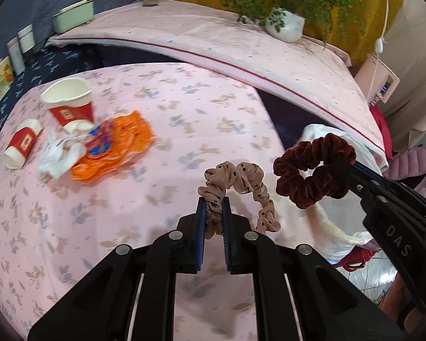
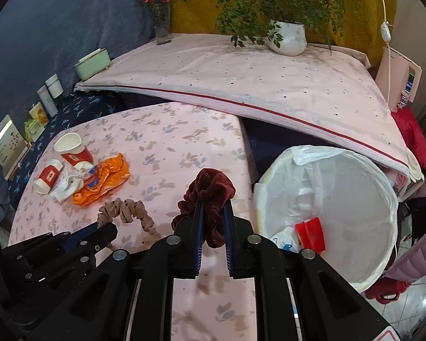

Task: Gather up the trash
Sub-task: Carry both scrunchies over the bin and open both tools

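Left gripper [image 1: 213, 203]: closed on the beige dotted scrunchie [image 1: 235, 190], which is held above the floral tablecloth [image 1: 127, 213] at the near side.
Right gripper [image 2: 213, 210]: closed on the dark red velvet scrunchie [image 2: 210, 199], held up just right of the left one, near the table's right edge.
Trash bin [image 2: 383, 199]: lined with a white plastic bag, placed just right of the table; a red wrapper [image 2: 311, 233] is seen inside it.
Trash pile: an orange snack wrapper [image 1: 113, 147], crumpled white tissue [image 1: 59, 156], a tipped red paper cup [image 1: 22, 145] and a second, tilted red paper cup [image 1: 69, 105] are gathered at the far left of the table, touching one another.
Far bench: a potted plant [image 2: 288, 37], a flower vase [image 2: 162, 28] and a pale green box [image 2: 93, 64] are set on the pink cloth.
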Action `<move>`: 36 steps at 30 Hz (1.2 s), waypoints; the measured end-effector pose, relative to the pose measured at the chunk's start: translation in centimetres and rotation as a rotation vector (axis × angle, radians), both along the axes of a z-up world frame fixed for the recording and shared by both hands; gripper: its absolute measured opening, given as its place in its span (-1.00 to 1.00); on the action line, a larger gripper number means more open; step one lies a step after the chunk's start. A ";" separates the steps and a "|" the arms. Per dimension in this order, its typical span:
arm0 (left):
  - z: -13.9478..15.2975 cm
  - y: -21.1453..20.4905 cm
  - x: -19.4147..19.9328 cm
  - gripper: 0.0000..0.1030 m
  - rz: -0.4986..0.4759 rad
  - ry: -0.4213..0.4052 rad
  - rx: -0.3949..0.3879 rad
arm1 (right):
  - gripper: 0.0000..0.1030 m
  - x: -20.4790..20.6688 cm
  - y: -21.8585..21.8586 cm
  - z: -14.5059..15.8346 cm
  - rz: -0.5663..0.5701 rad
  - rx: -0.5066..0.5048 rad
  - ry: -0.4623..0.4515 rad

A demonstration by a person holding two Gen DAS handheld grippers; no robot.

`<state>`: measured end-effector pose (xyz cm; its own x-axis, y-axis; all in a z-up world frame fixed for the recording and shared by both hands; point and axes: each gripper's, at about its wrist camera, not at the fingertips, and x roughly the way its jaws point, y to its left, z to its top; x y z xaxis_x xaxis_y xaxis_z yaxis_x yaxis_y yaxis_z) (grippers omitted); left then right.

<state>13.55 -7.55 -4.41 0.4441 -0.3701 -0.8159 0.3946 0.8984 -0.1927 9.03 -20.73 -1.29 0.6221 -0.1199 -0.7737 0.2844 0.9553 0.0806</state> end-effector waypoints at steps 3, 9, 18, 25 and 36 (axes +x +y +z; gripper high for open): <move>0.5 -2.5 -0.4 -0.80 -0.040 -0.008 -0.007 | -0.76 -0.5 -2.2 0.0 -0.026 -0.010 0.001; 1.3 -7.9 -0.8 -0.80 -0.115 -0.011 -0.034 | -0.76 -1.8 -6.2 -0.5 -0.088 -0.021 0.011; 1.2 -14.1 -1.2 -0.77 -0.217 0.033 -0.096 | -0.76 -3.6 -11.6 -1.3 -0.180 -0.016 0.024; 1.3 -14.6 -1.1 -0.05 -0.173 -0.002 -0.089 | -0.76 -3.9 -13.2 -1.8 -0.215 -0.015 0.029; 1.1 -11.3 0.0 -0.05 -0.088 -0.043 -0.035 | -0.73 -2.4 -12.0 -2.4 -0.186 -0.007 0.035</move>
<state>13.59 -18.84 -3.31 0.4430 -0.4374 -0.7826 0.4807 0.8527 -0.2045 6.64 -32.72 -3.68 0.5612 -0.2360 -0.7933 0.4591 0.8863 0.0611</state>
